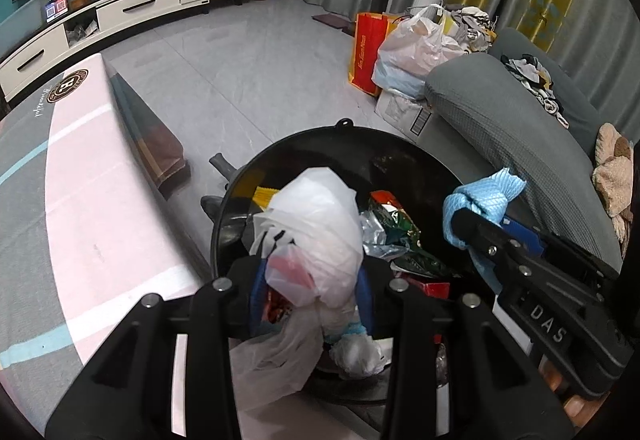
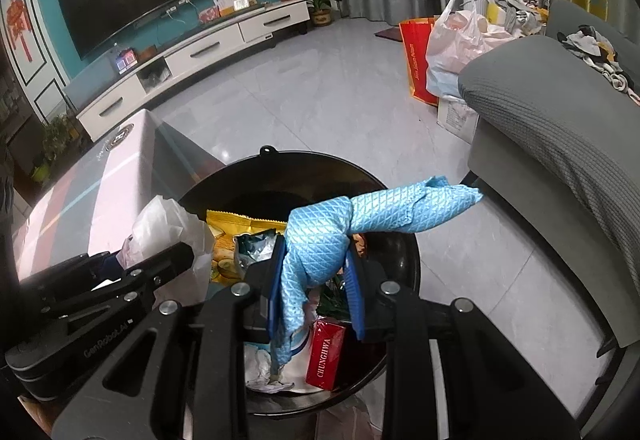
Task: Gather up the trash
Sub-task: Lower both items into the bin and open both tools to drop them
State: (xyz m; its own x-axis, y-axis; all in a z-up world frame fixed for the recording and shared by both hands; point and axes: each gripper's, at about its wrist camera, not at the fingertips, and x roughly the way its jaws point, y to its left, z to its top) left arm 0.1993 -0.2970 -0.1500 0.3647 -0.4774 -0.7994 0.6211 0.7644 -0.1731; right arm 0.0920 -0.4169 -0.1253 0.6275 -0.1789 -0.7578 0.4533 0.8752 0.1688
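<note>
- Left gripper clamped on a bunched white plastic bag, low centre of its frame, over the black trash bin.
- Right gripper pinched narrow on a knotted blue cloth, centre frame, over the same bin.
- Cloth's long axis ran from the jaws toward the upper right, free end past the rim.
- Risk: released like that, tail could drape outside onto the floor.
- Risk: with 2 loads over 1 bin already full of wrappers, bag could snag and spill.

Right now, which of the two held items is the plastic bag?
The white crumpled bag in the left tongs; the right tongs pinch a blue quilted cloth.
</note>
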